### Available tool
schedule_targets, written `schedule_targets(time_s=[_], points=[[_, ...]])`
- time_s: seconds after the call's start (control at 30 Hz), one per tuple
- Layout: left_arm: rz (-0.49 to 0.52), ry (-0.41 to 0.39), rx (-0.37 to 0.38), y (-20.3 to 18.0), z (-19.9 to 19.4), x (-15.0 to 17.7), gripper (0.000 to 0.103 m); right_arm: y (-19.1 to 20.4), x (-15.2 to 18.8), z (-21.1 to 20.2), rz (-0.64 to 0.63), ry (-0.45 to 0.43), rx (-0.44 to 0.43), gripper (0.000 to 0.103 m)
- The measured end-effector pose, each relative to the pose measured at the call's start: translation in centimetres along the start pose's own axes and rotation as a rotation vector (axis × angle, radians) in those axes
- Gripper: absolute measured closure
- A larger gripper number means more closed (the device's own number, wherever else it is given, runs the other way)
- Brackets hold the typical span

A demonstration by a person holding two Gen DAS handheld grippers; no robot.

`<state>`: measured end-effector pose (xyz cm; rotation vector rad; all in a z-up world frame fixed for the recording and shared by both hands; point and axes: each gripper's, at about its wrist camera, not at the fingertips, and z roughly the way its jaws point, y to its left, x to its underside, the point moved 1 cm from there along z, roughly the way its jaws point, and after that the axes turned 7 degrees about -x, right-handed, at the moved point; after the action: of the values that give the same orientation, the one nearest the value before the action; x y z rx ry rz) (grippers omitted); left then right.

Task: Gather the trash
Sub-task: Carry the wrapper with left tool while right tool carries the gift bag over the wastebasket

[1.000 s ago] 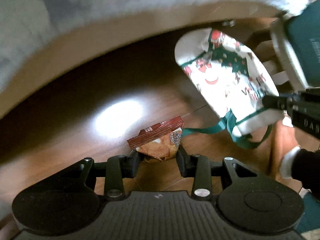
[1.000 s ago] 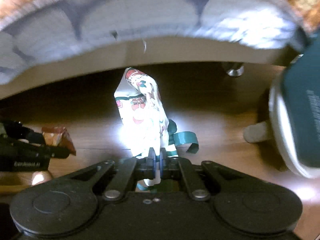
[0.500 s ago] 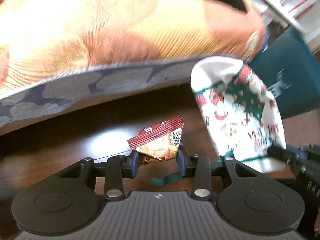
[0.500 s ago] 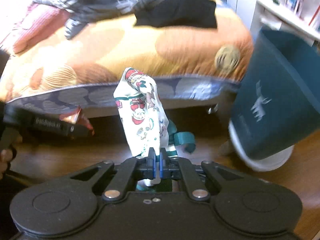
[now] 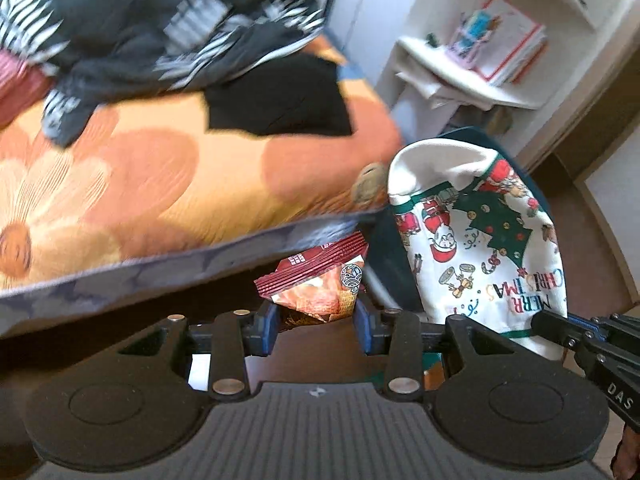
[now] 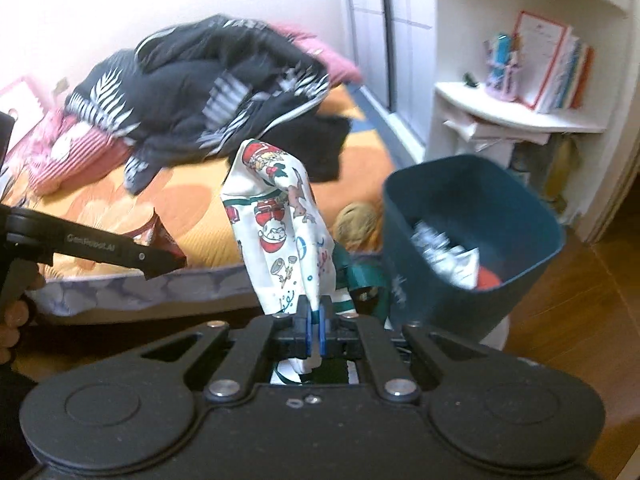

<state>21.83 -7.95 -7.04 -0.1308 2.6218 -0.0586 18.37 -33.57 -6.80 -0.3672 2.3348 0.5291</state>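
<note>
- The left tongs are closed on a red and orange snack wrapper, pinched by its lower end between the blue pads; the crumpled packet stands up from the grip, clear of the floor.
- The right tongs are clamped almost fully together on the bottom edge of a white Christmas-print bag, which rises above the grip with a green ribbon curling at its right side.
- In the left wrist view that same Christmas-print bag hangs just right of the wrapper, printed with Santas, a tree and "MERRY CHRISTMAS", and the right tongs' black fingers reach in at its lower edge.
- A dark teal bin stands just right of the bag in the right wrist view, with crumpled white paper and something red inside.
- In the right wrist view the left tongs come in from the left, held level in front of the bed, with a bit of the wrapper showing at the tip.
- The bed behind has an orange flower-pattern cover, with a heap of dark leaf-print clothes on it.
- A white shelf beyond the bin holds books.
</note>
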Motion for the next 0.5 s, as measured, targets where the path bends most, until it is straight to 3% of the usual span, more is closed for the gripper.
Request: schedule_targets(time_s=[0.17, 0.5], points=[[0.073, -0.045, 0.021, -4.8, -1.6, -2.5, 0.066, -2.7, -1.9, -1.3, 0.005, -0.04, 0.047, 0.099], [0.173, -0.091, 0.051, -12.8, -0.2, -7.9, 0.066, -7.7, -5.5, -1.5, 0.025, -0.106, 0.123, 0.099]])
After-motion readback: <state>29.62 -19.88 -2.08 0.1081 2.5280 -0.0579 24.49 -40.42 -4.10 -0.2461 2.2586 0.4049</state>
